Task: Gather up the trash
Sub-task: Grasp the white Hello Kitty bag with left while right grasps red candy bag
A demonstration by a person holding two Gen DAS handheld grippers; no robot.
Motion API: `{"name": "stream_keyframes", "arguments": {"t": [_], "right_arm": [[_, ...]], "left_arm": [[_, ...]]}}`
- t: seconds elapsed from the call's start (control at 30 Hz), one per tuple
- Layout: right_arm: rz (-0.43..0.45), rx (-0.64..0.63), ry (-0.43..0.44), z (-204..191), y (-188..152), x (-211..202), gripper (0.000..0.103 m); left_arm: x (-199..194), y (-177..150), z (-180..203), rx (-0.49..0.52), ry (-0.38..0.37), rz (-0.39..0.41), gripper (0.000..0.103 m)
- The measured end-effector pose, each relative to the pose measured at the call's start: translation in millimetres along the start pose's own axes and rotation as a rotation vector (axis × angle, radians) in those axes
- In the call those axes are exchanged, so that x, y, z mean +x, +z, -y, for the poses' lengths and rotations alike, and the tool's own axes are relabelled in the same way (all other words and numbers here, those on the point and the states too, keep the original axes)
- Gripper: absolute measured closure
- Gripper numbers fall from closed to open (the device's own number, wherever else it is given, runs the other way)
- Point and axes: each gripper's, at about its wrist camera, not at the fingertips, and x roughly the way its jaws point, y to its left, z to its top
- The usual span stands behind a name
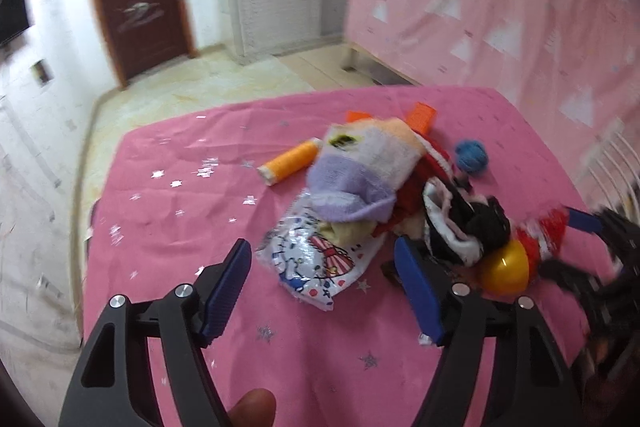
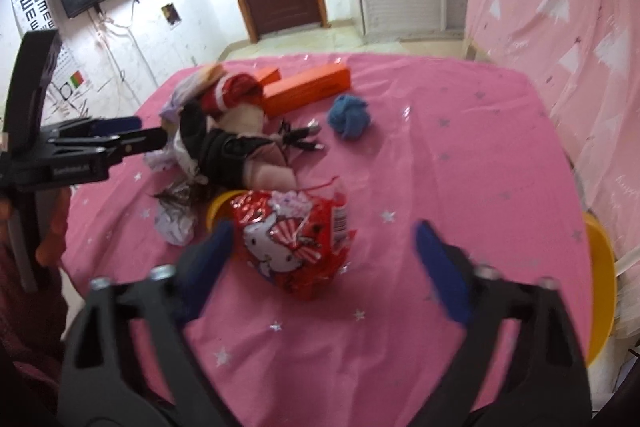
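Pink star-print tabletop (image 2: 440, 155), trash pile: left tongs (image 1: 324, 291) released astride white printed plastic wrapper (image 1: 316, 263), right tongs (image 2: 324, 255) released astride red cartoon-cat foil wrapper (image 2: 296, 239), both poised for pickup.

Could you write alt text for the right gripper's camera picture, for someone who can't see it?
The right gripper hangs open around a red cartoon-cat foil wrapper on a pink starry tablecloth. Behind lie heaped clothes, orange boxes and a blue yarn ball.

Crumpled red wrapper (image 2: 298, 241) beside white wrapper (image 1: 316, 259).
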Motion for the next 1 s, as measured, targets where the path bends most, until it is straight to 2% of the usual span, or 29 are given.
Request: {"name": "stream_keyframes", "arguments": {"t": [0.03, 0.07, 0.13, 0.17, 0.2, 0.23, 0.3, 0.33, 0.53, 0.63, 0.8, 1.0], "right_arm": [[-0.010, 0.005, 0.018, 1, 0, 2, 0.034], [-0.022, 0.009, 0.047, 1, -1, 4, 0.043], [-0.022, 0.010, 0.074, -1, -1, 4, 0.054], [-0.017, 0.014, 0.090, -2, -1, 3, 0.064], [-0.014, 0.019, 0.103, -2, -1, 2, 0.068], [-0.011, 0.018, 0.100, -3, 0, 1, 0.068], [-0.001, 0.012, 0.096, -6, -1, -3, 0.070], [0.008, 0.013, 0.091, -7, -1, -7, 0.070], [0.081, 0.020, 0.086, -5, 3, -34, 0.071], [0.107, 0.021, 0.073, 0, 6, -42, 0.071], [0.133, 0.044, 0.059, 8, 8, -51, 0.071], [0.166, 0.075, 0.036, 22, 7, -64, 0.071]], "left_arm": [[4, 0, -1, 0.025, -0.022, -0.017, 0.035], [7, 2, -3, 0.037, -0.035, -0.028, 0.035], [12, 2, -6, 0.053, -0.053, -0.044, 0.035], [16, 3, -7, 0.057, -0.051, -0.049, 0.036], [19, 4, -8, 0.058, -0.054, -0.053, 0.040], [21, 5, -9, 0.057, -0.059, -0.056, 0.042], [25, 7, -10, 0.048, -0.062, -0.062, 0.061], [27, 6, -11, 0.038, -0.077, -0.071, 0.066], [20, -6, -8, 0.020, -0.084, -0.047, 0.084], [3, -15, -5, 0.024, -0.089, -0.021, 0.087], [-33, -26, 0, 0.045, -0.055, 0.031, 0.088], [-76, -23, 15, 0.094, -0.033, 0.103, 0.088]]}}
